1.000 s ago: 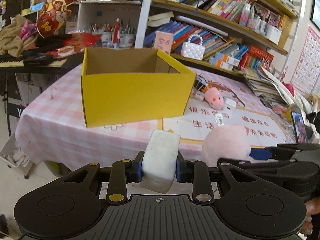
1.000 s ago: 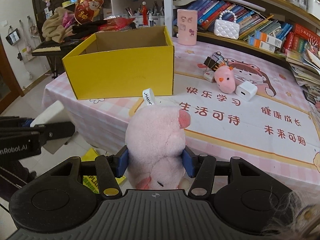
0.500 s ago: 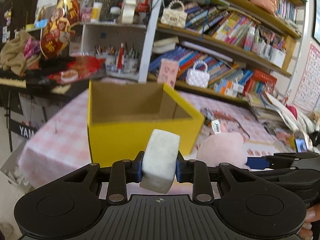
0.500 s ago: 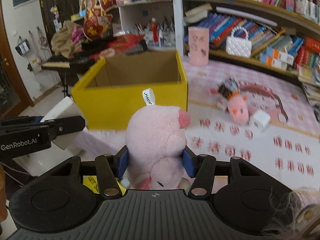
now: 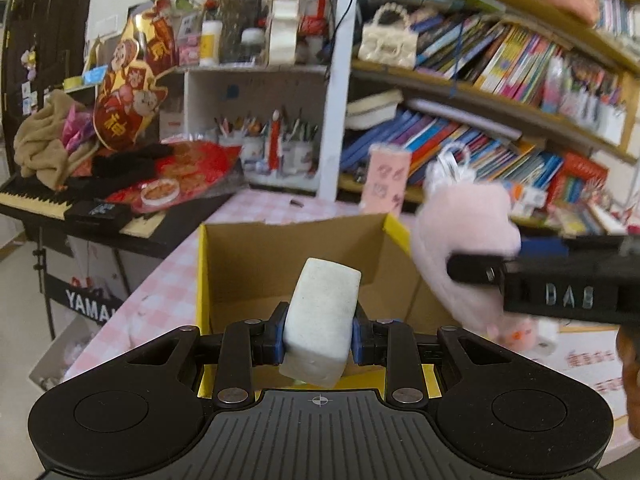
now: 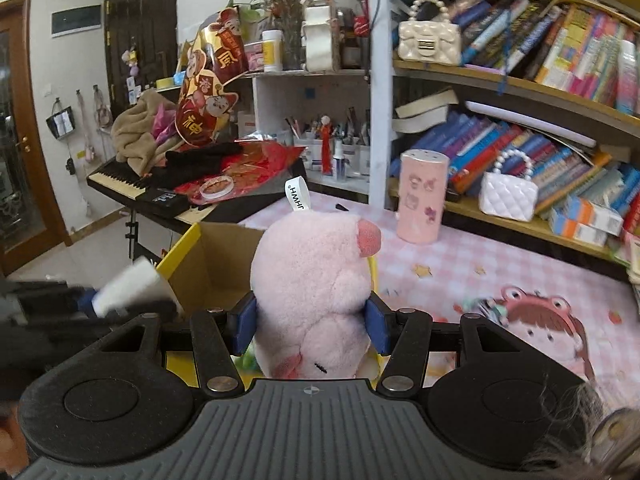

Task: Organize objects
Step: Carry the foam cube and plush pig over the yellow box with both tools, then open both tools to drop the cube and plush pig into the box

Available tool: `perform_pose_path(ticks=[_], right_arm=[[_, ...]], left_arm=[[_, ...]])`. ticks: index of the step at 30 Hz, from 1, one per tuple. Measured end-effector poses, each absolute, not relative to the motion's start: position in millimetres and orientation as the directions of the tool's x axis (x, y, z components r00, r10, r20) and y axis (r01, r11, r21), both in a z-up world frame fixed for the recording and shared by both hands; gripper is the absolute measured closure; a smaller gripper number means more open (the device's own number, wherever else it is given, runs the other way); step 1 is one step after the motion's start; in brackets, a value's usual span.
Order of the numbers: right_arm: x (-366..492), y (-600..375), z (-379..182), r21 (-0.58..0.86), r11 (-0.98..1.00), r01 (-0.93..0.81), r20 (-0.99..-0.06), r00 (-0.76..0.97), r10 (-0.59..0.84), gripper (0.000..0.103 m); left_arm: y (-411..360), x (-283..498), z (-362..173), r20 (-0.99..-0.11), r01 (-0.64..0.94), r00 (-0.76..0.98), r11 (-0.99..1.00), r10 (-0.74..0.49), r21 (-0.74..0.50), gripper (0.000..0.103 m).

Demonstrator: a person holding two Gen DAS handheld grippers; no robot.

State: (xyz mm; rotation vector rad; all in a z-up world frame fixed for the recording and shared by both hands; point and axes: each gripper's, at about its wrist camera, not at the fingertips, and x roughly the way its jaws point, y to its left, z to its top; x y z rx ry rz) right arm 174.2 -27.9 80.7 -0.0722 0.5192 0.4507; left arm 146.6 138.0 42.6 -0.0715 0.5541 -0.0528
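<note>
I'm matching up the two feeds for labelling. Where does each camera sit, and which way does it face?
Left wrist: on the left tool, facing over its white block into the yellow box; the right tool crosses on the right.
Right wrist: on the right tool, facing past its pink plush pig toward the bookshelf; the left tool shows at left.
Shared: box, block, pig, bookshelf, pink cylinder.
</note>
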Motion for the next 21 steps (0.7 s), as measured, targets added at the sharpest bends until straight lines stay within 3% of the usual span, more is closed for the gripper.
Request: perform_pose_path(ticks=[21], right_arm=[[274, 26, 11, -0.022, 0.827, -0.562, -0.737, 0.568, 0.367, 0.048]], left_arm=[[129, 198, -3, -0.639, -0.025, 0.769, 0.997, -0.024, -0.068, 0.074]])
